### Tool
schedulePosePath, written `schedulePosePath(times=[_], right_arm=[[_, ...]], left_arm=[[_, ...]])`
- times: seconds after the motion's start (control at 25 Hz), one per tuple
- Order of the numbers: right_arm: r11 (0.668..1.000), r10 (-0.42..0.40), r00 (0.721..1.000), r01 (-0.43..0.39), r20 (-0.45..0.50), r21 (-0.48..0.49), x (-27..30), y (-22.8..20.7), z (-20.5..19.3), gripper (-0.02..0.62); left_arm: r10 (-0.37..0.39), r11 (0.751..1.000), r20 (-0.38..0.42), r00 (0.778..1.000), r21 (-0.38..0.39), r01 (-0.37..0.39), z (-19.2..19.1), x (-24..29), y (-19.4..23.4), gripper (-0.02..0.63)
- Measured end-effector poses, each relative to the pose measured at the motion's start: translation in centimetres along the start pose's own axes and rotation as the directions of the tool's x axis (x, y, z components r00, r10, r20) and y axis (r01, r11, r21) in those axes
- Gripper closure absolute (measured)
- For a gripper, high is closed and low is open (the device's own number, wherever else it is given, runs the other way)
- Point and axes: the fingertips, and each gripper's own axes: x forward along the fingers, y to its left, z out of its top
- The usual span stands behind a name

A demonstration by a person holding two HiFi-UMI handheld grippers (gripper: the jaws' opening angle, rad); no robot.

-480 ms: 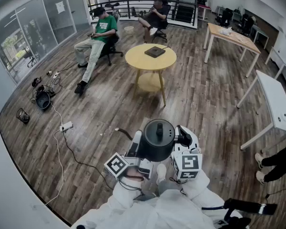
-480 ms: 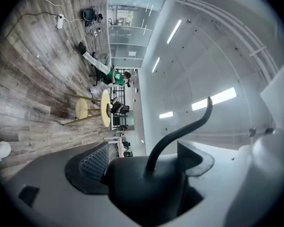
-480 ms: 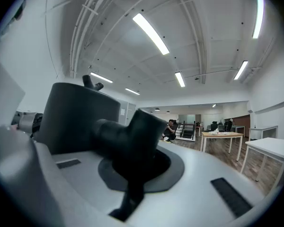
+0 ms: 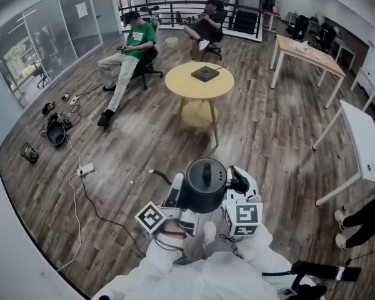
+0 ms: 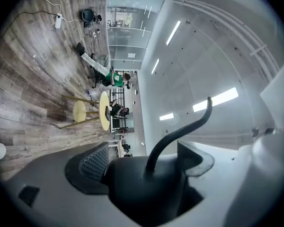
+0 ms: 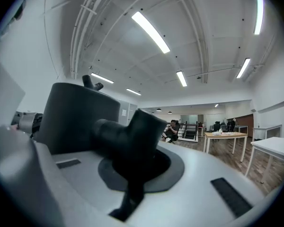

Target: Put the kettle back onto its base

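While the fingers of the left gripper (image 4: pixel 175 194) clamp the black kettle (image 4: pixel 204 184) near its spout (image 5: pixel 180 126) and those of the right gripper (image 4: pixel 238 187) grip its handle (image 6: pixel 128 131), the kettle hangs above the wooden floor (image 4: pixel 144 136). Well beyond, its base (image 4: pixel 204 74) lies on the round yellow surface (image 4: pixel 181 86).

Black gooseneck kettle (image 4: pixel 204 184), upright, lid on, held aloft; its flat dark base (image 4: pixel 204 74) lies on the round table (image 4: pixel 184 83).

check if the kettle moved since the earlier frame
Yes, slightly: the kettle has come a little nearer the round yellow table; the strip of floor between them in the head view is narrower.
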Motion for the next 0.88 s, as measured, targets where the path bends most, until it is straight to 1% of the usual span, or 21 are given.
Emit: schedulePosePath(times=[0.24, 0.52, 0.68, 0.88], right_arm=[[1.000, 0.011, 1.000, -0.011, -0.011, 0.004, 4.5, -2.5, -0.7, 0.584], [1.000, 0.018, 1.000, -0.018, -0.002, 0.011, 10.3, -7.1, -0.6, 0.584], [1.000, 0.012, 1.000, -0.012, 0.012, 0.021, 13.3, -10.2, -0.4, 0.584], [0.999, 0.005, 1.000, -0.005, 0.004, 0.040, 16.5, -13.6, -1.1, 0.584]], left_arm=[[0.010, 1.000, 0.010, 1.000, -0.008, -0.010, 0.7, 4.6, 1.8, 0.149], [0.025, 1.000, 0.019, 1.000, 0.003, -0.025, 1.0, 11.8, 3.2, 0.149], [0.012, 1.000, 0.006, 1.000, 0.018, -0.012, 0.6, 16.3, 3.4, 0.149], [0.025, 0.999, -0.005, 1.000, 0.027, -0.025, 0.1, 20.8, 4.6, 0.149]])
